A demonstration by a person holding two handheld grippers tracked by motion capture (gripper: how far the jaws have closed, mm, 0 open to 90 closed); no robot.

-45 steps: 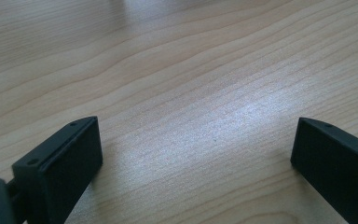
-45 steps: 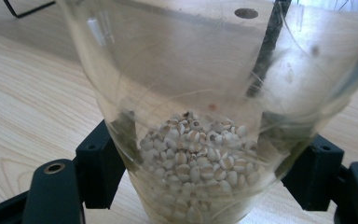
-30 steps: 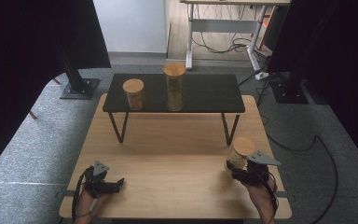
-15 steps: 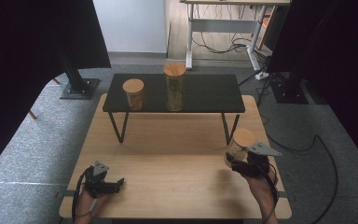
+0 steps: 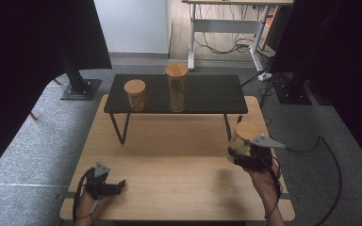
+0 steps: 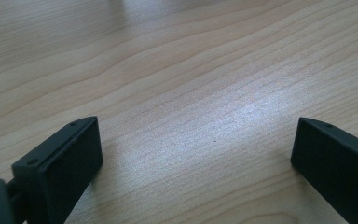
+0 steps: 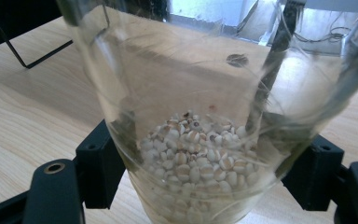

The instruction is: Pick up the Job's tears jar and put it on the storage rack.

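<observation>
Right gripper [image 5: 239, 155] clenched on a glass jar [image 5: 243, 139] of pale beans (wooden lid on top), held above the right side of the wooden surface [image 5: 179, 160], just before the black shelf [image 5: 202, 94]; left gripper [image 5: 118, 184] released, resting low at the near left.

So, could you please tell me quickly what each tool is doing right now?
Left tool: open, empty, over the wooden table.
Right tool: closed on the glass jar of pale grains.

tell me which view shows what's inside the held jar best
The right gripper view: the jar is close up between the jaws, with pale grains at its bottom. The high view shows its lid and outline.
</observation>
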